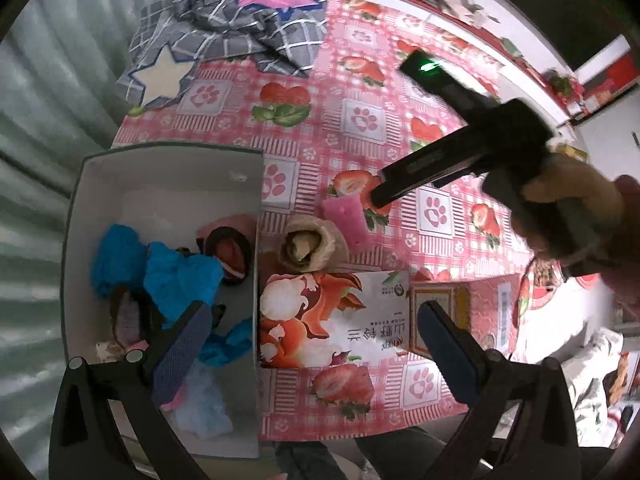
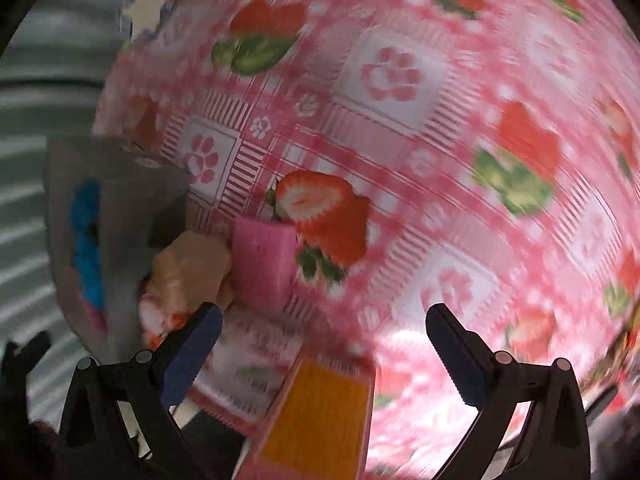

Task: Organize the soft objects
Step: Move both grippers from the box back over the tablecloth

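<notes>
Partly sorted — box filling up, a few soft bits still out on the tabletop.

White box (image 1: 168, 168) at left already holds blue cloth (image 1: 176, 276), a dark band w/ red (image 1: 230, 254) and other small soft items. Still outside, just right of the box wall: beige rolled piece (image 1: 314, 246) and, next to it, pink sponge (image 1: 344, 220). Left claw (image 1: 316, 334) hangs wide over box edge and a printed pouch (image 1: 332, 316), holding nothing. Right claw (image 2: 324, 330) also wide and empty, aimed at the sponge — its view is motion-blurred. Tabletop (image 1: 360, 120) wears a pink strawberry-and-paw cloth; grey checked fabric (image 1: 240, 32) is bunched at far left. Corrugated wall at left; cluttered room at right.
</notes>
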`<state>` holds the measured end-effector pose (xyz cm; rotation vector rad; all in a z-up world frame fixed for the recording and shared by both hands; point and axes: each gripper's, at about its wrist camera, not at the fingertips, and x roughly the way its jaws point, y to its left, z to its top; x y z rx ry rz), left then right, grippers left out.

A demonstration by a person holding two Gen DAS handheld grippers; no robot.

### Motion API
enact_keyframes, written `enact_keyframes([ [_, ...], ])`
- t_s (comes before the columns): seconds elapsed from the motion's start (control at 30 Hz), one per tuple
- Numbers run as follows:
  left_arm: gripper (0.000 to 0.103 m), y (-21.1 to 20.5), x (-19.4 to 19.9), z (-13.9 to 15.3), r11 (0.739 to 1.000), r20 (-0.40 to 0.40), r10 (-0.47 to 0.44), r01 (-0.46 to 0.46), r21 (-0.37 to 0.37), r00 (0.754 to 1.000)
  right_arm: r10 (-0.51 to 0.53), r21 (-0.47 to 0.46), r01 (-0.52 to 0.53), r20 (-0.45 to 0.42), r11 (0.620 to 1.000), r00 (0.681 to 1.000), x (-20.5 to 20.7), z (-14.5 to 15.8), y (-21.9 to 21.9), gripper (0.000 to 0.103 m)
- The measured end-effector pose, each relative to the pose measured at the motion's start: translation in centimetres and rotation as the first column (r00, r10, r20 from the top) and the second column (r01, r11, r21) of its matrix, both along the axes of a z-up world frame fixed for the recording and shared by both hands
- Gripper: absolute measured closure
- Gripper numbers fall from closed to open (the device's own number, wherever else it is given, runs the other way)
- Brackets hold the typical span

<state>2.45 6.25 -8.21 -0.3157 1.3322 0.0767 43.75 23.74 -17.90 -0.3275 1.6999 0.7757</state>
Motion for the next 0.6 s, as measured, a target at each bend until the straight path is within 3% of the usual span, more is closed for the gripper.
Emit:
enact_keyframes([
  [0.17, 0.0, -0.3, 0.0, -0.9, 0.998, -0.04, 0.056, -0.056, 0.005, 0.998, 0.094, -0.003, -0.094, -0.005, 0.996, 0.996, -0.6, -2.9, 3.1, 0.0],
  [0.27, 0.0, -0.6, 0.1, -1.5, 0.997, -0.064, 0.074, -0.074, 0.005, 0.995, 0.173, -0.049, -0.172, 0.028, 0.984, 0.984, -1.6, -4.2, 4.1, 0.0],
  [0.37, 0.0, -1.0, 0.5, -1.9, 0.997, -0.074, 0.079, -0.079, -0.001, 0.994, 0.147, -0.091, -0.142, 0.056, 0.986, 0.987, -1.2, -4.5, 2.6, 0.0],
  [0.4, 0.0, -1.1, 0.6, -1.9, 0.997, -0.076, 0.077, -0.077, 0.0, 0.994, 0.135, -0.132, -0.12, 0.106, 0.984, 0.985, -0.7, -4.1, 1.5, 0.0],
  [0.5, 0.0, -1.5, 1.0, -2.0, 0.997, -0.077, 0.074, -0.074, 0.002, 0.994, 0.134, -0.273, -0.041, 0.33, 0.961, 0.935, 1.0, -2.1, -2.0, 0.0],
  [0.53, 0.0, -1.5, 1.1, -2.0, 0.997, -0.075, 0.074, -0.074, 0.0, 0.994, 0.102, -0.244, -0.022, 0.317, 0.969, 0.943, 1.5, -1.6, -2.8, 0.0],
  [0.6, 0.0, -1.7, 1.2, -1.9, 0.997, -0.072, 0.073, -0.074, 0.0, 0.995, -0.009, -0.027, 0.013, 0.145, 1.0, 0.989, 2.3, -0.3, -4.2, 0.0],
])
